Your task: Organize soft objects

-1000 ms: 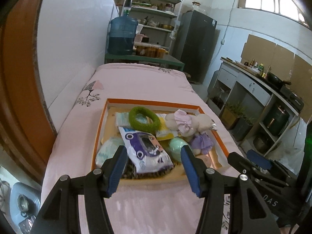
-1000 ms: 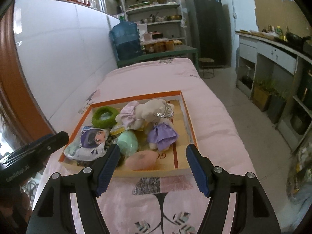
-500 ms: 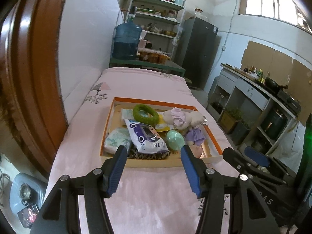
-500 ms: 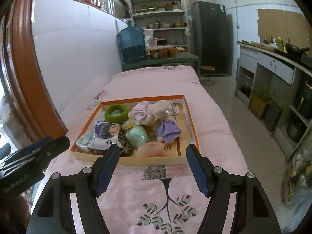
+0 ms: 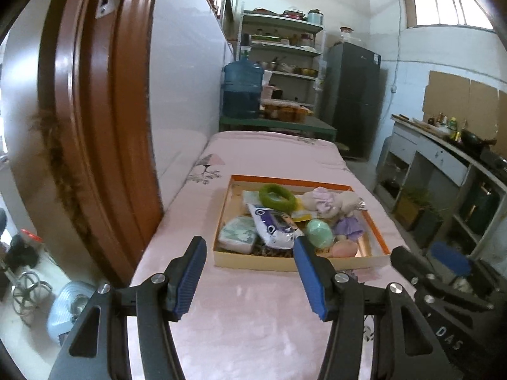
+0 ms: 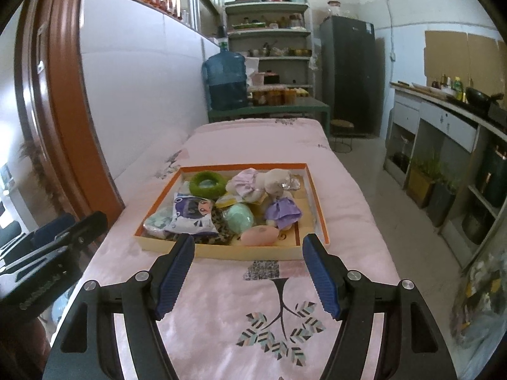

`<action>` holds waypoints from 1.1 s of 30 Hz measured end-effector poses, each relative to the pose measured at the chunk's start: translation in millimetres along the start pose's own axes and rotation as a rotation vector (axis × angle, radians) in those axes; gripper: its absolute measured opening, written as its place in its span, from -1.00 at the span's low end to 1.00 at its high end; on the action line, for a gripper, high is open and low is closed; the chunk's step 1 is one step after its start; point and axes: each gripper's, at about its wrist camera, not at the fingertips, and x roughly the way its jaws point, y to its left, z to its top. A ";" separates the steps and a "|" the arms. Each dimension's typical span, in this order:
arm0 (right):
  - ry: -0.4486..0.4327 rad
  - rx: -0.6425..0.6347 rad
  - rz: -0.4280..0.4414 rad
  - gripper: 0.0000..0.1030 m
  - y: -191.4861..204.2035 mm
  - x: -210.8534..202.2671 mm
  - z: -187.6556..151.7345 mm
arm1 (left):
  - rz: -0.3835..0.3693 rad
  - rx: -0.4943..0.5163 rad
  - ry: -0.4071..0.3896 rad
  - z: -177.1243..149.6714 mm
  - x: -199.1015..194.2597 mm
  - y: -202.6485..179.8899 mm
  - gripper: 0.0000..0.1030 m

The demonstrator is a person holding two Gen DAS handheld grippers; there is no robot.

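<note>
Your left gripper [image 5: 250, 272] and your right gripper [image 6: 245, 274] are both wide open and hold nothing; they hang over the pink blanket [image 6: 221, 300], near the front wall of the tray [image 6: 253, 251] but apart from it. The soft things all lie inside this orange tray: a green ring [image 6: 207, 183] at the back left, a plush toy [image 6: 263, 183] beside it, a printed pouch [image 6: 191, 215] in front, and a mint ball [image 6: 240, 216], a purple doll [image 6: 283, 210] and a pink sponge [image 6: 260, 235] near the front.
</note>
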 end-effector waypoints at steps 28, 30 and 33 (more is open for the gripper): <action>-0.092 -0.053 -0.068 0.41 28.3 -71.2 -12.7 | 0.036 0.016 -0.038 -20.5 -58.3 -3.6 0.10; -0.090 -0.057 -0.065 0.41 29.8 -70.5 -12.9 | 0.038 0.018 -0.038 -21.1 -58.1 -3.8 0.10; -0.087 -0.059 -0.060 0.41 30.5 -69.7 -13.8 | 0.037 0.019 -0.037 -21.6 -58.1 -4.2 0.10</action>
